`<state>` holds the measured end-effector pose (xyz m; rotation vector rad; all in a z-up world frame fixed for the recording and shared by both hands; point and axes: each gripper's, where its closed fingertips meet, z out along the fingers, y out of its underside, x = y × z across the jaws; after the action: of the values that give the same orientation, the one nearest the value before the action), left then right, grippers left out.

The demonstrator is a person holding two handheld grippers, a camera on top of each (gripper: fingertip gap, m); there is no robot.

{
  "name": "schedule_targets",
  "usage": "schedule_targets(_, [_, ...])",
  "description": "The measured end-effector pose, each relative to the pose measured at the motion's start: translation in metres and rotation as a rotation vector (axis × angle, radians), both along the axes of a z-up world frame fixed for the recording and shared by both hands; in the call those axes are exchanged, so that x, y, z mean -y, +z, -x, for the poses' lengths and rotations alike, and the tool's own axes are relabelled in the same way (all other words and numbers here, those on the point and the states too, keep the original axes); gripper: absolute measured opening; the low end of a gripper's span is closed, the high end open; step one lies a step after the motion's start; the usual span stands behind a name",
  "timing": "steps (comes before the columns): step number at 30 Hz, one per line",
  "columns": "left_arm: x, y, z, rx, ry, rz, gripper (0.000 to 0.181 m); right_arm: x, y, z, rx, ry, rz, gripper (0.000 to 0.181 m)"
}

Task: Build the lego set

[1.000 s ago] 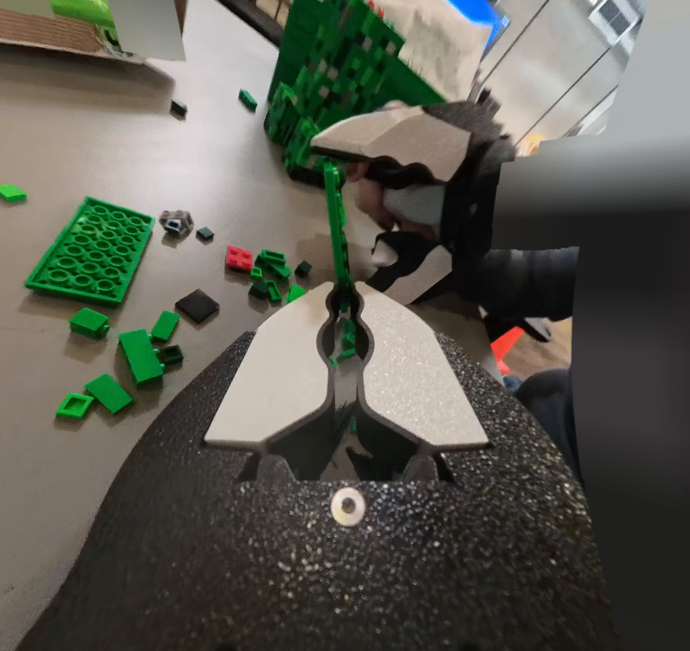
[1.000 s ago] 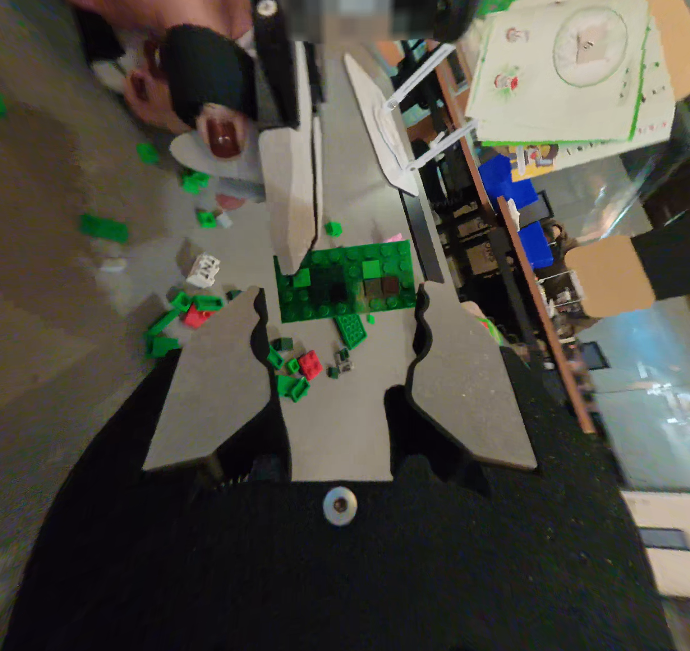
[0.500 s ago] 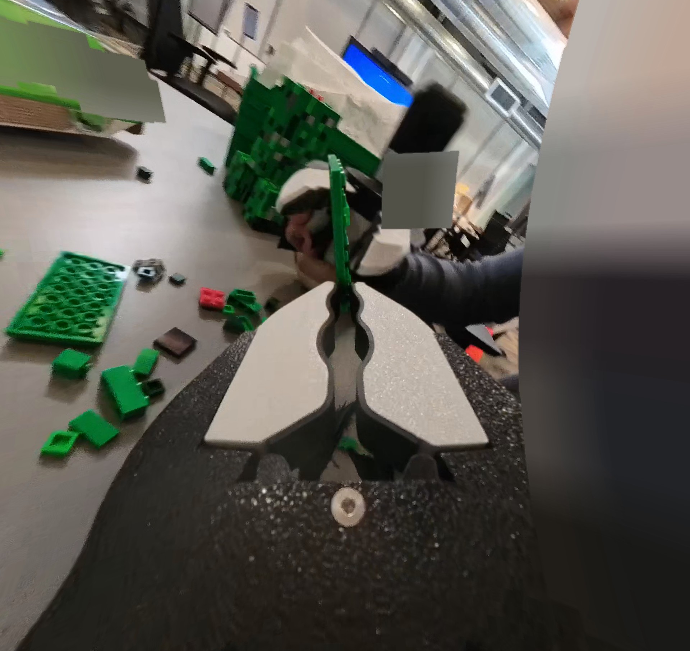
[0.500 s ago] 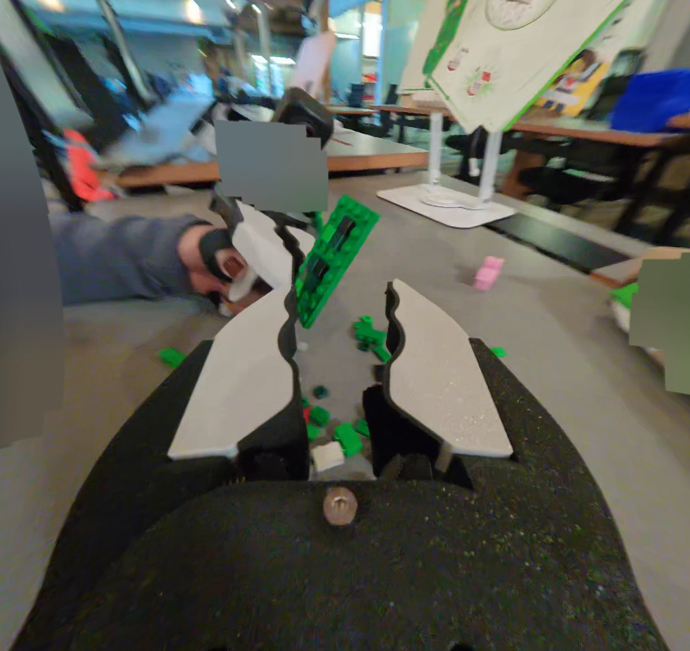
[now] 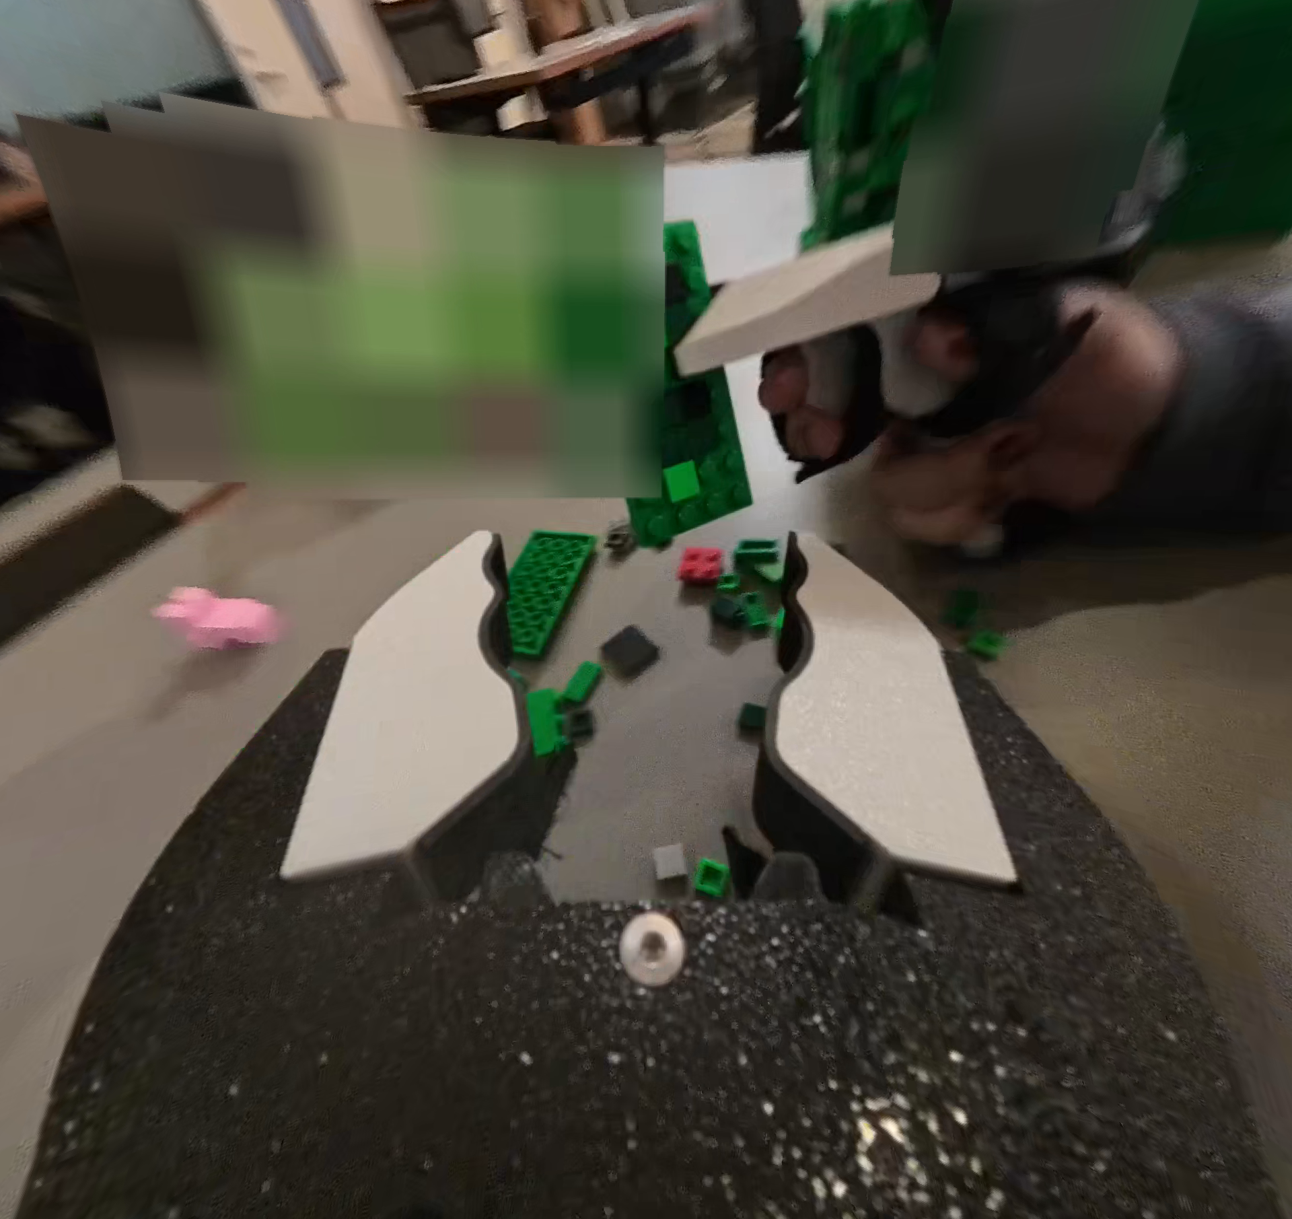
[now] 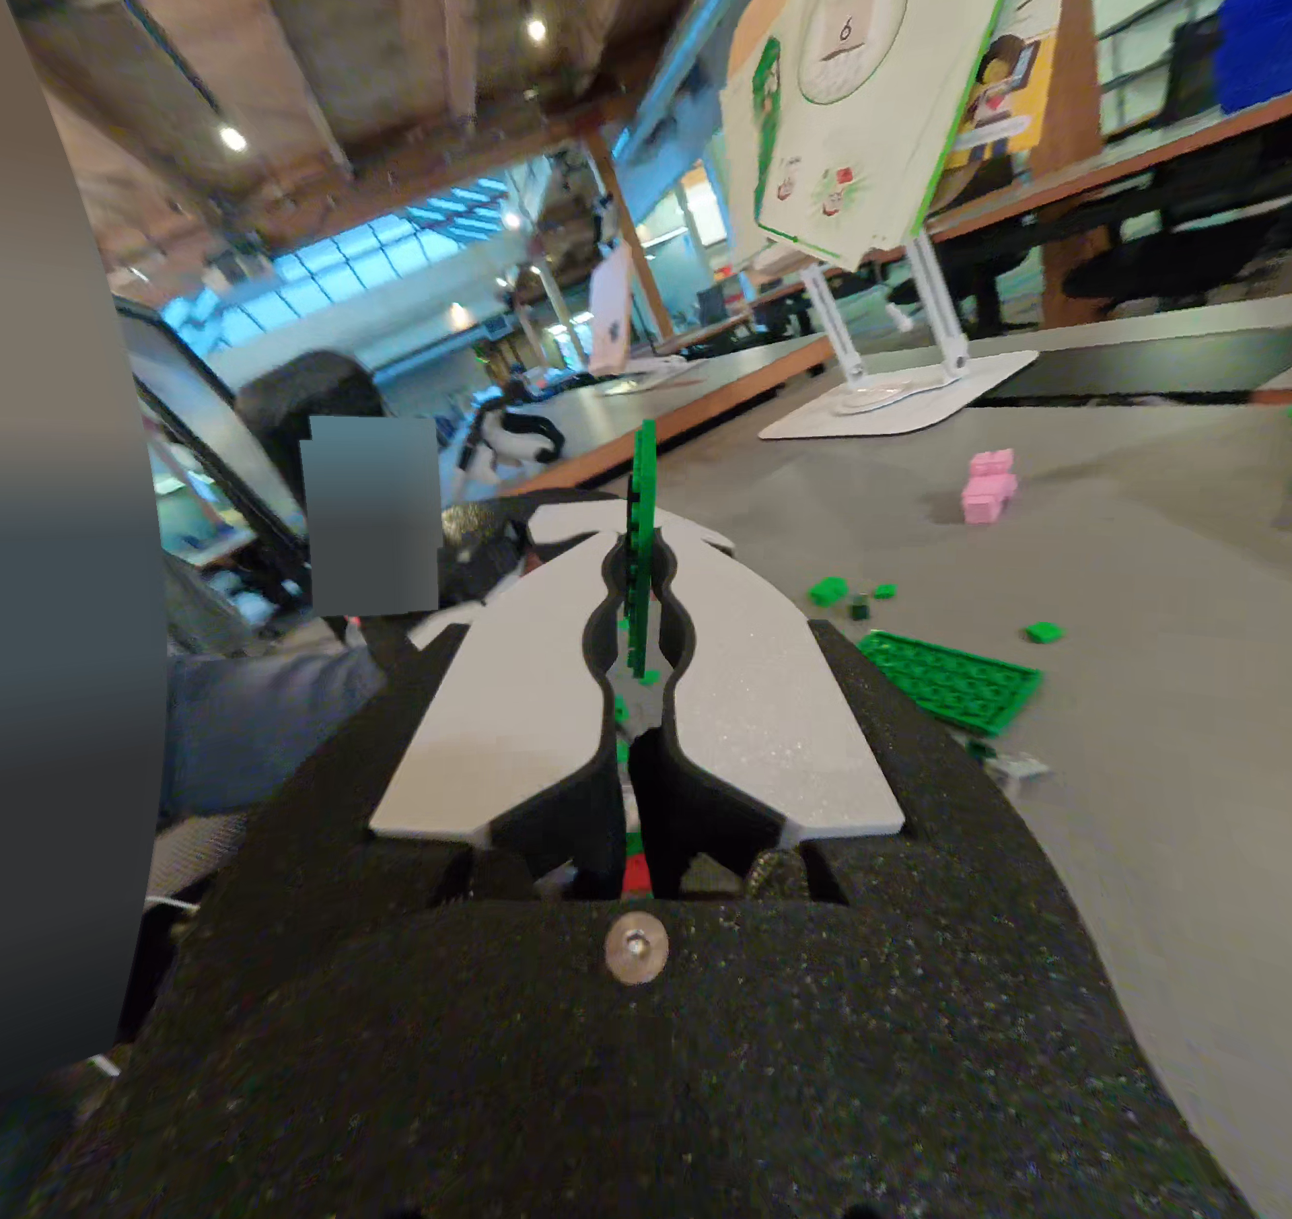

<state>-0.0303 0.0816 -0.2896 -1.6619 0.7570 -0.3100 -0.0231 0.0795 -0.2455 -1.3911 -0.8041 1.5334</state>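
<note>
Plate (image 6: 642, 542) stood on edge, clamped in your right gripper (image 6: 640, 556) above the table (image 6: 1118, 626); your left gripper (image 5: 643, 598) gaped, empty; best to steady the plate before adding bricks (image 5: 699, 564).

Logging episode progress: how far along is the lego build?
Partly done. A large green brick structure stands at the back. In hand: the right gripper is shut on a green studded plate carrying small tiles; the left gripper is open. Left: loose green pieces and a red brick.
</note>
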Motion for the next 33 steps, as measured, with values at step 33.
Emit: schedule_targets(33, [0.014, -0.035, 0.011, -0.377, -0.158, 0.061, 0.036, 0.017, -0.058, 0.011, 0.530, 0.044, -0.309, 0.050])
